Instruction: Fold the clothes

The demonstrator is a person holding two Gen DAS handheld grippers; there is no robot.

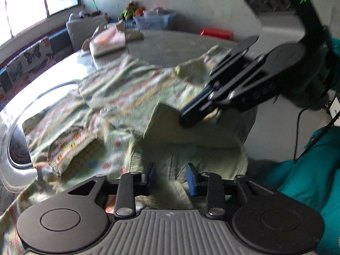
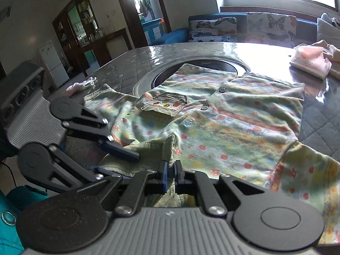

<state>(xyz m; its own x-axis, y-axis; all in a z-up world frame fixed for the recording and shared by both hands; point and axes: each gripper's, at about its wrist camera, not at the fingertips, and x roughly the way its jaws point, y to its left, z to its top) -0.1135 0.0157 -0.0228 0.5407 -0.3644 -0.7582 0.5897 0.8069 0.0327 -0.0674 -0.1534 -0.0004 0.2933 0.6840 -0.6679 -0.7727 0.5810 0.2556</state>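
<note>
A small shirt [image 2: 223,119] with dots and stripes lies spread on the grey table [image 2: 136,61]. It has a little pocket [image 2: 164,105] on the front and two dark snaps down the middle. The plain green collar [image 1: 187,131] sits at the near edge of the table, close to both tools. The right gripper [image 2: 170,175] is squeezed tight on a fold of that green collar, and the cloth stands up in a small peak just past its blue pads [image 2: 163,176]. The left gripper [image 1: 171,177] hangs over the collar too, with its fingers partly apart. Green cloth lies between them, but I cannot tell if the pads press on it. The two grippers are near each other, side by side. A folded pink top [image 2: 310,60] lies at the far side of the table, well apart from the shirt. A couch with butterfly cushions [image 2: 269,26] stands under the window. A teal sleeve [image 1: 308,182] shows beside the table.
</note>
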